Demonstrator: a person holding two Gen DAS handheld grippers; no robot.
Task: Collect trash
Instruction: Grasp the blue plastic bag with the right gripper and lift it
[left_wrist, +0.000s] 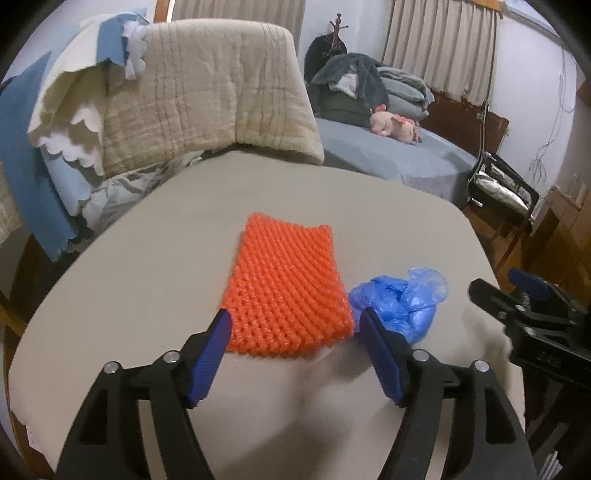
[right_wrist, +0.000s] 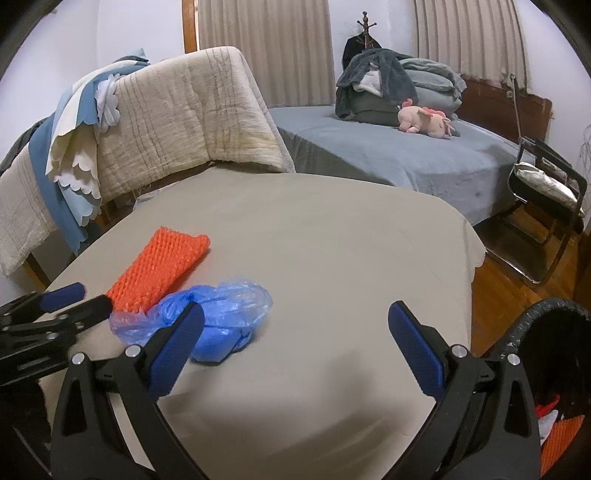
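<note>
An orange foam net sleeve (left_wrist: 288, 288) lies flat on the beige table (left_wrist: 147, 266). A crumpled blue plastic bag (left_wrist: 402, 299) lies just right of it. My left gripper (left_wrist: 293, 325) is open, its fingertips on either side of the sleeve's near edge, not closed on it. In the right wrist view the sleeve (right_wrist: 159, 266) and the bag (right_wrist: 218, 317) lie at the left. My right gripper (right_wrist: 295, 317) is open and empty, with its left finger just in front of the bag. The left gripper (right_wrist: 70, 299) shows at the left edge there.
A black-rimmed bin (right_wrist: 554, 369) stands low at the table's right, with orange and white scraps inside. A chair draped with quilts (left_wrist: 199, 92) stands behind the table. A bed (right_wrist: 388, 147) with a pink plush toy and a folding chair (right_wrist: 546, 199) lie beyond.
</note>
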